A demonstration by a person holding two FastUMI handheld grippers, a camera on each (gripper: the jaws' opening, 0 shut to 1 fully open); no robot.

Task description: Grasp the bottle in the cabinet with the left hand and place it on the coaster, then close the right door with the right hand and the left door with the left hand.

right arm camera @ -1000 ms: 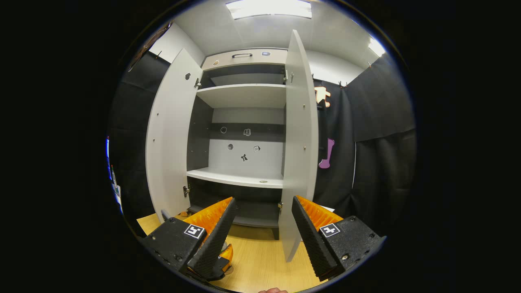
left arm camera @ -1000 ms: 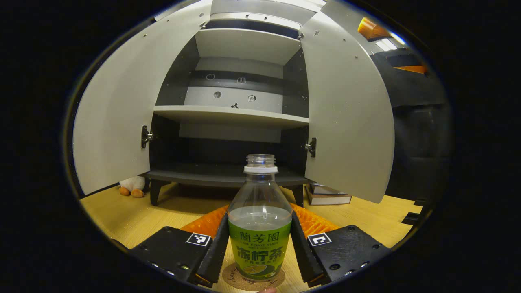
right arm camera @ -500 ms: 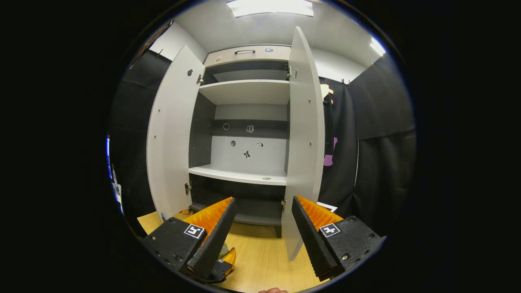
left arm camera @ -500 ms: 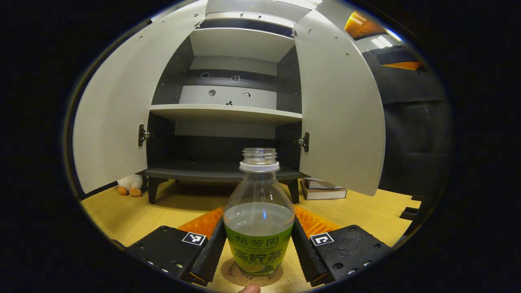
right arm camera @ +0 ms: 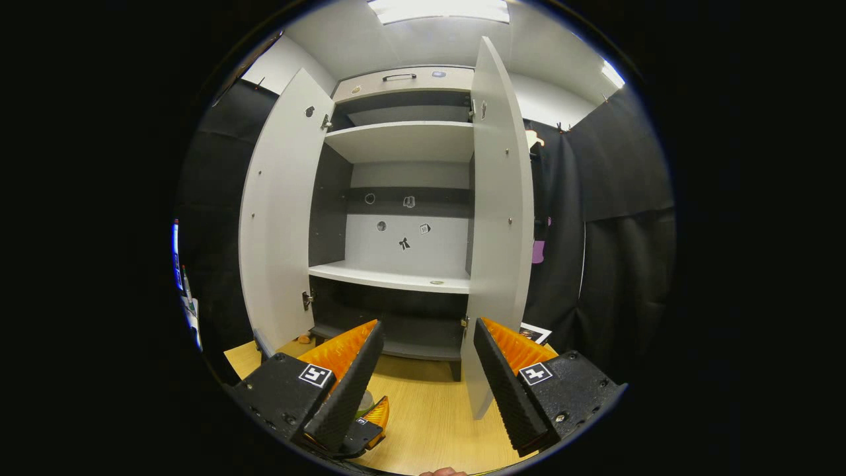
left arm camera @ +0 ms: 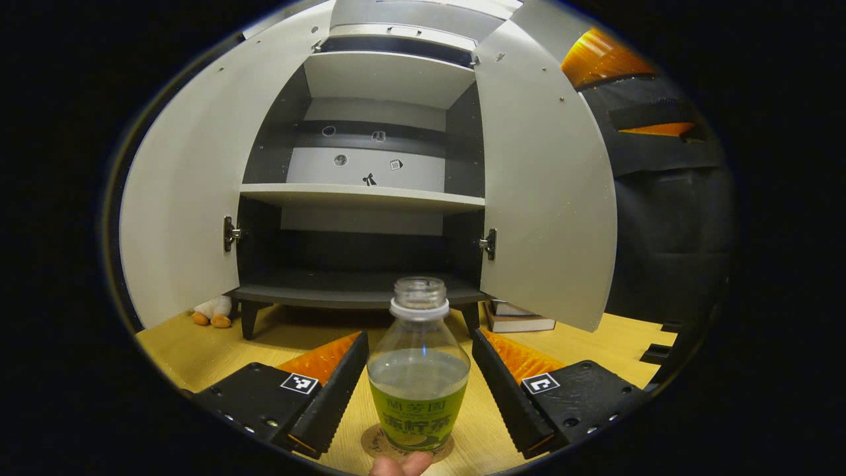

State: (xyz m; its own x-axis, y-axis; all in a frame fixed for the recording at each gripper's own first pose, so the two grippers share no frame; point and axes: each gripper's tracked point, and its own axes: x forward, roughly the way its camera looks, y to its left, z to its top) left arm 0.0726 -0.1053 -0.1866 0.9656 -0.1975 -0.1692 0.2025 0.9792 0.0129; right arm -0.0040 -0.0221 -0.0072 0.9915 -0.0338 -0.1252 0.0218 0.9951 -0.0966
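Observation:
A clear bottle (left arm camera: 418, 370) with a green label and no cap stands upright on a round brown coaster (left arm camera: 377, 444) on the wooden surface. My left gripper (left arm camera: 418, 338) is open around it, with a gap between each finger and the bottle. The grey cabinet (left arm camera: 360, 195) behind it has its left door (left arm camera: 178, 211) and right door (left arm camera: 548, 198) swung wide open. My right gripper (right arm camera: 428, 327) is open and holds nothing, facing the cabinet near the right door (right arm camera: 499, 218), which shows almost edge-on. The left door (right arm camera: 281, 211) is open too. The left gripper (right arm camera: 367, 423) sits low in the right gripper view.
A plush toy (left arm camera: 213, 309) lies by the cabinet's left leg and stacked books (left arm camera: 515, 318) lie under the right door. A fingertip (left arm camera: 400, 464) shows in front of the coaster. The cabinet shelves (right arm camera: 396, 276) are bare. Black cloth (right arm camera: 621, 264) hangs to the right.
My left gripper has opened and let go of the bottle, which now stands on the coaster, and has drawn back a little. The right gripper has shifted slightly relative to the right door.

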